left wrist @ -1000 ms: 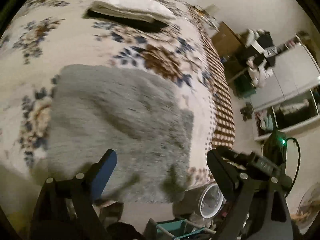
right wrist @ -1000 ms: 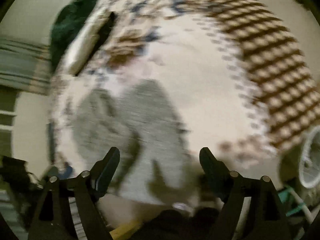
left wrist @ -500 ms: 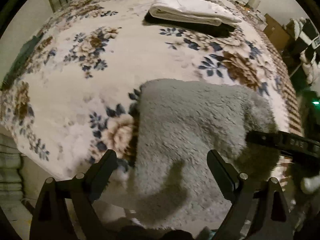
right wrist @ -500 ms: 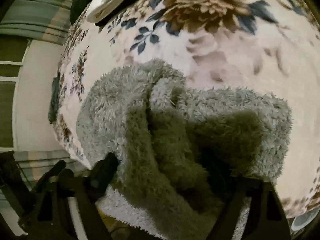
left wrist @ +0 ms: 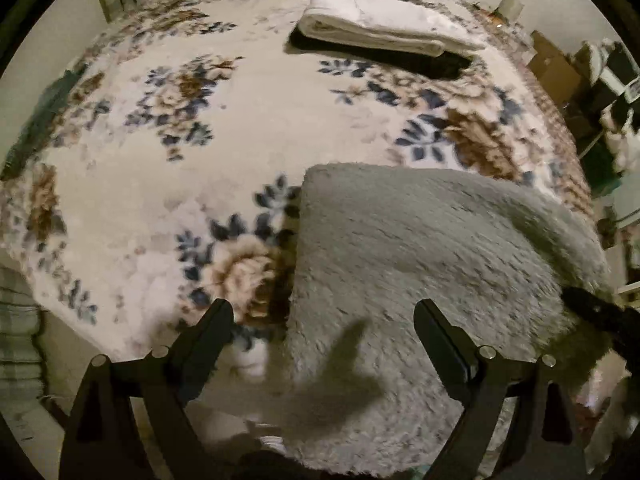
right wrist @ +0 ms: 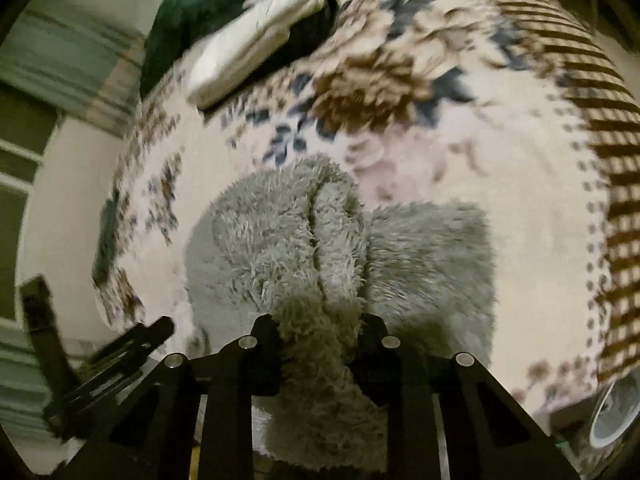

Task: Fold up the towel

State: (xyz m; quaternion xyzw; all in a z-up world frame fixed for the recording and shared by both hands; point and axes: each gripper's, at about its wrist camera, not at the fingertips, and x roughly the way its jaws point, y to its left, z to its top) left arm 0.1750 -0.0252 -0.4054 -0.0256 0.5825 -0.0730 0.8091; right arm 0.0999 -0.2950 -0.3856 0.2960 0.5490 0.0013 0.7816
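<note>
The right gripper (right wrist: 322,328) is pinching a bunched ridge of the grey towel (right wrist: 304,240); its two fingers (right wrist: 264,336) press in from either side with fluffy pile squeezed between them and spilling down below the tips. It points forward and slightly down over the near edge of the bed (right wrist: 500,168). From the pinch the towel rises in a thick fold with a crease running away from the gripper, and a flatter part spreads to the right on the bedcover.

The left gripper (left wrist: 324,324) is spread wide, holding nothing. It hovers above the near left part of the towel (left wrist: 420,264), its left finger (left wrist: 208,328) over the flowered bedcover and its right finger (left wrist: 436,332) over the grey pile; a finger's shadow falls on the towel between them. In this view the towel lies on the near right part of the bed (left wrist: 200,160), its left edge straight, its near end hanging over the bed's edge. The right gripper's dark finger (left wrist: 596,308) shows at the towel's right side.

Well apart, at the far side of the bed, a folded white towel (left wrist: 384,28) rests on a dark cloth (left wrist: 432,62).
</note>
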